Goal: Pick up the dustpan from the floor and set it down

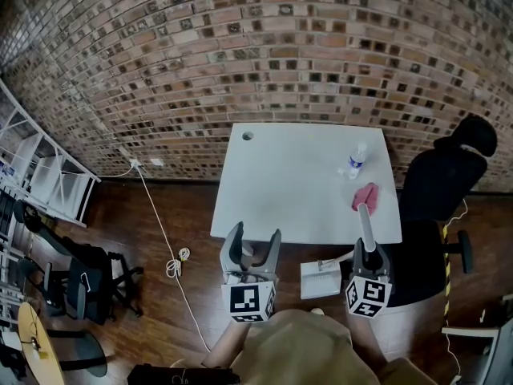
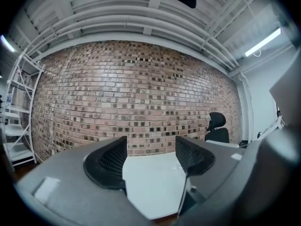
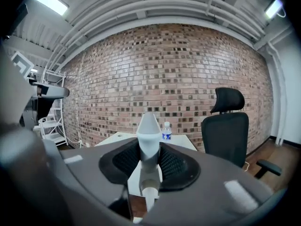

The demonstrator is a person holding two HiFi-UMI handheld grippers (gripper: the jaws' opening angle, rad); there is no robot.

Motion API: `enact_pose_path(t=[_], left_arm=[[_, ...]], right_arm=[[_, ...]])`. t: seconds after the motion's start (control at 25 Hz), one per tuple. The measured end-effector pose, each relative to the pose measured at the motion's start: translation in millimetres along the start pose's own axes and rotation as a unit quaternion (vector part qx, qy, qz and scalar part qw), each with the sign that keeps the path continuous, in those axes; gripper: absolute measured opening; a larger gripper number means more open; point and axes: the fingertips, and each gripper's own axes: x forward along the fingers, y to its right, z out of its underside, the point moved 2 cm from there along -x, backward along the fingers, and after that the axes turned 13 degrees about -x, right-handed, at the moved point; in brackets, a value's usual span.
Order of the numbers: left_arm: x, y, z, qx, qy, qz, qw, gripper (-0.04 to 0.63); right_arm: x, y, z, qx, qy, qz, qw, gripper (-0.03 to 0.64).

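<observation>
My right gripper (image 1: 367,255) is shut on the dustpan's long pale handle (image 1: 365,219), which sticks up past the jaws over the table's front edge. The white pan (image 1: 321,279) hangs low beside that gripper, above the wooden floor; I cannot tell whether it touches the floor. In the right gripper view the handle (image 3: 149,135) stands clamped between the black pads of the right gripper (image 3: 149,161). My left gripper (image 1: 251,251) is held level at the table's front edge, jaws open and empty. In its own view the left gripper (image 2: 150,157) faces the tabletop and the brick wall.
A white table (image 1: 296,191) stands against the brick wall, bearing a water bottle (image 1: 357,160) and a pink cloth (image 1: 365,196). A black office chair (image 1: 449,183) is at the right. A white cable (image 1: 164,239) crosses the floor, with shelving (image 1: 40,175) and a dark chair (image 1: 80,279) at the left.
</observation>
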Motion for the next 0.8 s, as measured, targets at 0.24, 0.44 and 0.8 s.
enact_pose_path(t=[0.24,0.44,0.8], left_arm=[[-2,-1,3,0.0,-0.003,-0.001,1.0,0.304],[-2,-4,4,0.002,-0.005,-0.006,1.0,0.302],[-5,-10,8,0.006,-0.008,-0.014,0.9998,0.302]], right_arm=[[22,-9,52,0.003,-0.063,-0.014,0.998,0.115],[41,-12,93,0.013,-0.114,-0.016,0.993,0.115],[68,-28,156,-0.012,-0.187,-0.036,0.982,0.115]])
